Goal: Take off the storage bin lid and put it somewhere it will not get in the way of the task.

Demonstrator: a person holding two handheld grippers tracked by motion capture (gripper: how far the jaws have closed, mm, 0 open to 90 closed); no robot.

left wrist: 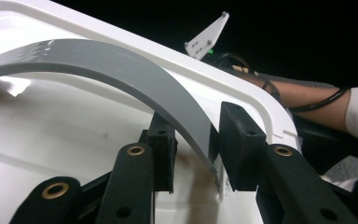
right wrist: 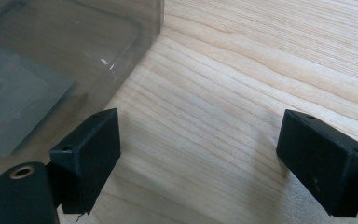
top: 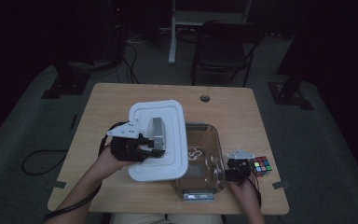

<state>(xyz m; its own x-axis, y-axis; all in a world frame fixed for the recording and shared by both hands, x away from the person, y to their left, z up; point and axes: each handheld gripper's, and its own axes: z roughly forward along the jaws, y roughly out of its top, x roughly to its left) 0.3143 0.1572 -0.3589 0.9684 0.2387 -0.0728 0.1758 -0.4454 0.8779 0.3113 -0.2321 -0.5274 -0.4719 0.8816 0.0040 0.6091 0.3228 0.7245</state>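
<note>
Table [top: 121,100] first: light wood. Both my grippers work near its front edge.

Next biggest, the white lid [top: 161,140]. It sits partly over the left rim of the clear box [top: 209,154], overhanging to the left, and looks tilted or lifted rather than seated. Can't tell from above whether its right edge touches the box rim.

The box is see-through with a grey latch at its near end. It lies just right of my left gripper and just left of my right one, open on the right side, with what looks like a small white cord inside.

Left gripper [left wrist: 193,149]: jaws closed down tight on the lid's grey handle [left wrist: 121,70], pads pinching the curved strap at its near end. So the lid hangs from that grip.

Right gripper [right wrist: 198,158]: jaws spread wide, nothing between them, only bare wood below. The box corner is just off its left jaw, not touching as far as I can see.

Colour cube [top: 261,165]: just right of the right gripper, untouched.

My read: lid carry in progress, either onto or off the box; can't tell which. Next move needs the lid kept level, and the right gripper could steady the box wall.
</note>
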